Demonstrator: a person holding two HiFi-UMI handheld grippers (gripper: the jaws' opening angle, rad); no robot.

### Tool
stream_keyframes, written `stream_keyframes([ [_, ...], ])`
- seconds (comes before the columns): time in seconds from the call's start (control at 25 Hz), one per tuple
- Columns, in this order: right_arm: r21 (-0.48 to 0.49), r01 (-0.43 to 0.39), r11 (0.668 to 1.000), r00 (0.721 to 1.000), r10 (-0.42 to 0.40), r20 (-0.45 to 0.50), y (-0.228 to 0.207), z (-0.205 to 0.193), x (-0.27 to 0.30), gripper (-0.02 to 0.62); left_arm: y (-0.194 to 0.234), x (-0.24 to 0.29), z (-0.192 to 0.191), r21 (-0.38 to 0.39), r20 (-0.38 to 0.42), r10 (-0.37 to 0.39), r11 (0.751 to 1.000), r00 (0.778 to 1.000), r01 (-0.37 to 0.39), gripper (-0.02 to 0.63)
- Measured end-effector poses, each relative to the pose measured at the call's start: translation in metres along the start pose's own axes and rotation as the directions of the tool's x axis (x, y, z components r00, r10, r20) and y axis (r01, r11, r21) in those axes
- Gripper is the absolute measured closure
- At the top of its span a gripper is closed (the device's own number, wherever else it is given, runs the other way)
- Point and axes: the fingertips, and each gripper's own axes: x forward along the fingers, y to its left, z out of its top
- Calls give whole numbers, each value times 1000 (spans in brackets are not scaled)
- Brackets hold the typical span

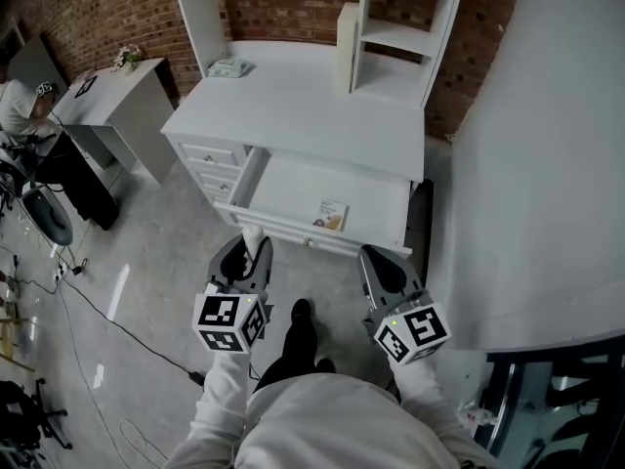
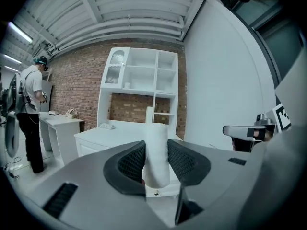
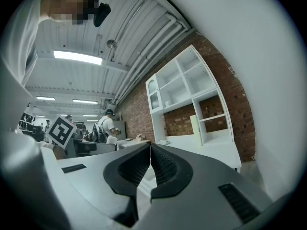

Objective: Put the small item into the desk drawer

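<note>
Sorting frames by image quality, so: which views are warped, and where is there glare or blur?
Head view: soft even light, a pale sheen on the floor, little warping. Left gripper view: strong fisheye, black corners, ceiling lamp blown out. Right gripper view: same fisheye, strip light glares, a mosaic patch at top left.

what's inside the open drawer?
Drawer holds one small flat packet near its front; bottom otherwise bare. Anything farther back under the desktop is hidden.
</note>
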Motion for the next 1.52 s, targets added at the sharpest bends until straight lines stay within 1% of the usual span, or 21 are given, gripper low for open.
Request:
stream_keyframes([
  [0.2, 28, 20, 999, 1000, -19, -10, -18, -4, 41, 568, 26, 36, 5, -7, 1, -4, 1000, 1000, 4, 457],
  [0.32, 24, 24, 999, 1000, -23, -11, -28, -2, 69, 568, 44, 57, 10, -13, -1, -8, 1000, 1000, 8, 457],
  [0.56, 36, 34, 999, 999, -33, -16, -45, -3, 126, 568, 81, 103, 21, -1, 7, -17, 1000, 1000, 17, 457],
  [0.76, 44, 45, 998, 999, -44, -20, -55, -4, 169, 568, 113, 140, 29, -23, 6, -29, 999, 1000, 29, 457],
  [0.92, 29, 52, 998, 999, -51, -15, -62, -1, 197, 568, 133, 165, 35, -25, 9, -46, 999, 999, 46, 457],
  [1.24, 18, 88, 996, 996, -88, 4, -76, 3, 224, 568, 148, 203, 41, -23, 4, -95, 995, 995, 95, 457],
  [1.52, 11, 113, 994, 993, -113, 14, -83, 6, 228, 568, 151, 219, 32, -21, -26, -113, 993, 993, 112, 457],
])
